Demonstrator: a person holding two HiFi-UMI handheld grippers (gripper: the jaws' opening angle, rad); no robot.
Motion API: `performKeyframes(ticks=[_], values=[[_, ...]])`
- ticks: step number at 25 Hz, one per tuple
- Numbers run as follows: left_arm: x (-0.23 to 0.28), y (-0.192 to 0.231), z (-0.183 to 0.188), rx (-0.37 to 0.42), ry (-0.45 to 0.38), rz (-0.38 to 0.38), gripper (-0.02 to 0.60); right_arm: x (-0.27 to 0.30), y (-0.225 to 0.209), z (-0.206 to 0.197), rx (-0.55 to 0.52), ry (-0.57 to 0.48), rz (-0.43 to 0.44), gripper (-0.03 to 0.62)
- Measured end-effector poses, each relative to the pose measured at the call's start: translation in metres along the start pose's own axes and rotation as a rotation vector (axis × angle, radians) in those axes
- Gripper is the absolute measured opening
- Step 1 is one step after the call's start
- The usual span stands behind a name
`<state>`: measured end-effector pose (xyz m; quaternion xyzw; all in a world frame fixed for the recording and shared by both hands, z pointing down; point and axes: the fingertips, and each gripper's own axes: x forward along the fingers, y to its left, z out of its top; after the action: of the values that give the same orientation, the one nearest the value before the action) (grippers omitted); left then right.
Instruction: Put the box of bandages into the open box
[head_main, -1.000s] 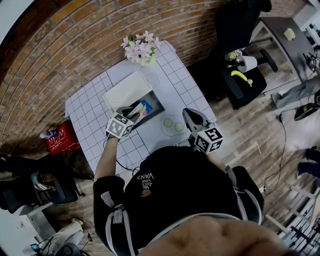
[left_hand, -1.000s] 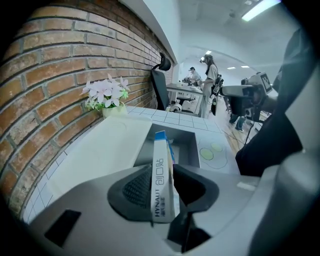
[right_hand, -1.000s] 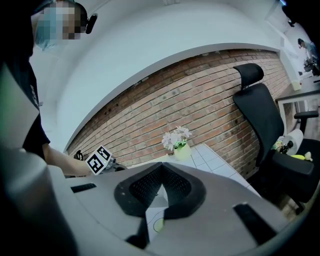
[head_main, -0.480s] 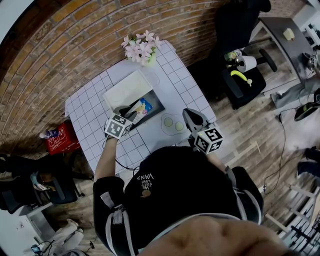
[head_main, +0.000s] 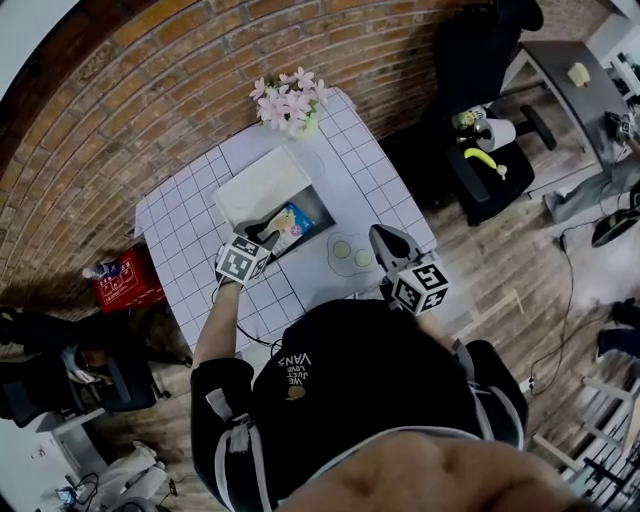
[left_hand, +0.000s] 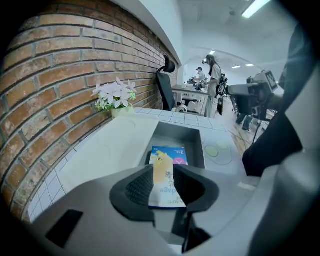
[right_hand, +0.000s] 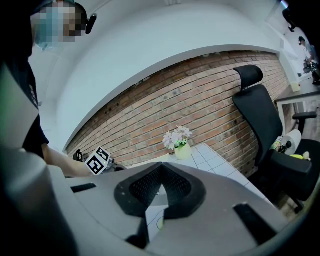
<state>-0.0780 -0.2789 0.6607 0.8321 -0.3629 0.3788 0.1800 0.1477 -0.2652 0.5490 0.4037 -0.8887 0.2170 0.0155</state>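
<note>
Over the open box (left_hand: 178, 135) on the tiled table (head_main: 361, 168), the left gripper (left_hand: 163, 176) clamps the box of bandages (left_hand: 168, 159) between its 2 jaws, the far end dipping into the tray. At the table's near edge, the right gripper (right_hand: 161, 169) hangs with jaws together, empty.

A small flat cardboard box of bandages (head_main: 288, 222), blue and yellow with white print, sits left of centre in the head view. Its near end is clamped between the jaws of the left gripper (left_hand: 163, 168), and its blue far end reaches over the cavity of the open box (left_hand: 181, 134). Whether it touches the bottom cannot be told. The open box is a dark grey rectangular tray on the tiled tabletop. Its white lid (head_main: 258, 182) lies flat open at its upper left side.
</note>
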Motion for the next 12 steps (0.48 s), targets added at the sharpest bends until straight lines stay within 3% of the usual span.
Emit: performKeyframes(ticks=[12], values=[[-0.011,0.001,0.003,-0.009,-0.071,0.018,0.126,-0.003,0.014,-0.002,-0.012,-0.001,-0.010,-0.003]])
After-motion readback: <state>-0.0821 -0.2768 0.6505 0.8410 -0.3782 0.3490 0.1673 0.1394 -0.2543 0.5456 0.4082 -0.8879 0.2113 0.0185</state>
